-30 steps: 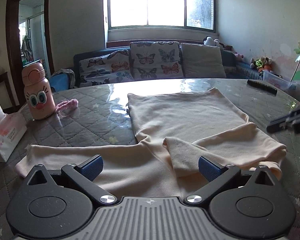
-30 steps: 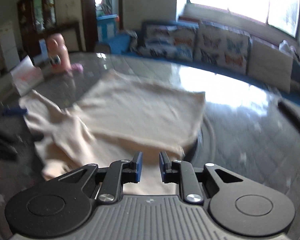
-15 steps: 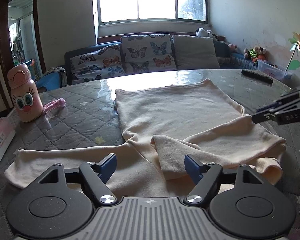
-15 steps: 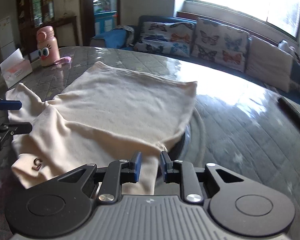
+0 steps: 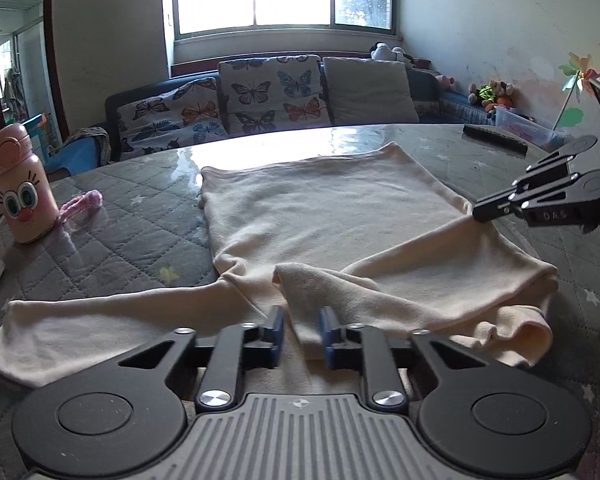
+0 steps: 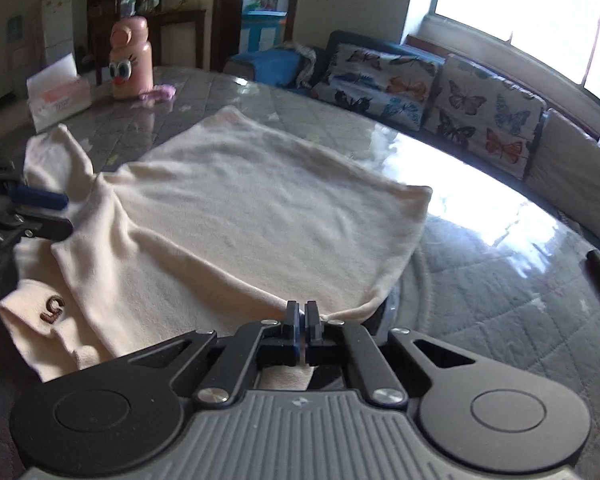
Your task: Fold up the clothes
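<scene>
A cream long-sleeved shirt (image 5: 324,216) lies spread on the quilted grey table (image 5: 124,232). One sleeve stretches out to the left; the other is folded across the body. My left gripper (image 5: 302,330) has narrowed its jaws around the folded sleeve's cuff, with a small gap still showing. My right gripper (image 6: 302,314) is shut on the shirt's right side edge (image 6: 340,312); it also shows at the right of the left wrist view (image 5: 478,214). The shirt (image 6: 240,208) fills the right wrist view.
A pink cartoon bottle (image 5: 18,188) with a pink strap (image 5: 80,206) and a tissue box (image 6: 58,98) stand at the table's left. A black remote (image 5: 496,140) lies far right. A sofa with butterfly cushions (image 5: 260,92) stands behind the table.
My left gripper's jaws have closed in from wide open around the sleeve cuff. My right gripper has closed fully on the shirt's side edge and steadied.
</scene>
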Demonstrator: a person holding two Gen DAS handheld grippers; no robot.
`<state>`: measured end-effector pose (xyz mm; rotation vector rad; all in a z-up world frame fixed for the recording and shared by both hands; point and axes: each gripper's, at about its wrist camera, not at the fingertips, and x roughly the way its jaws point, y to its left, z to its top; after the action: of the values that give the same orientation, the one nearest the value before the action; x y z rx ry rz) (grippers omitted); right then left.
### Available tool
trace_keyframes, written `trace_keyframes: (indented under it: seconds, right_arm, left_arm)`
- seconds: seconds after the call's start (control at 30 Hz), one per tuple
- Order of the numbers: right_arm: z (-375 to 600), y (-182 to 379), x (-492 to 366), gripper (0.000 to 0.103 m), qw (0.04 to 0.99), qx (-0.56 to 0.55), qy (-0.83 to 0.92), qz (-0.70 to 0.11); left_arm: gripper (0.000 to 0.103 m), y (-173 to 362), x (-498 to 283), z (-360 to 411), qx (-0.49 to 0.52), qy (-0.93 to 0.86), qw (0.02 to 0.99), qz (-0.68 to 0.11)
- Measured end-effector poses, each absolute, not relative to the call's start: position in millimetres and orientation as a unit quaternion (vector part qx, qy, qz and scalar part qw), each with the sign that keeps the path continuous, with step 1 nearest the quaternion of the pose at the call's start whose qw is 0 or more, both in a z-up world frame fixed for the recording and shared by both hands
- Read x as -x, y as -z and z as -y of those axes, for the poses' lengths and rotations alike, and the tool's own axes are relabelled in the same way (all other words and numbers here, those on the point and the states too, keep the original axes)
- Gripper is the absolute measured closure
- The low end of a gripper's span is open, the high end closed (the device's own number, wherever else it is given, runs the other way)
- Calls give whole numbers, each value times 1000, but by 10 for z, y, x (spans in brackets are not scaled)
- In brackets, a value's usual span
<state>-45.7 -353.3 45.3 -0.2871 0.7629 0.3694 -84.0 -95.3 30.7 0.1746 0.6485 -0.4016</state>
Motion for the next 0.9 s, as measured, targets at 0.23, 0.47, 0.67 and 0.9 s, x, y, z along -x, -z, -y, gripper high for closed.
trace_keyframes:
  seconds: [0.23, 0.47, 0.67, 0.9]
  right_arm:
    - [3737, -476, 491, 103, 914, 127, -140, -360]
    - [3622, -547, 507, 88, 908, 121, -196, -349]
    - [3446, -412, 402, 73, 891, 158, -218, -366]
    - [3485, -370, 380, 99, 888, 154, -213, -377]
  left_arm:
    - [97, -311, 873, 951, -103, 193, 924, -313]
    - [78, -392, 970, 796, -81, 210, 923, -312]
    - [60, -327, 1041, 914, -119, 229, 917, -305]
    - [90, -218, 971, 999, -152, 227, 914, -301]
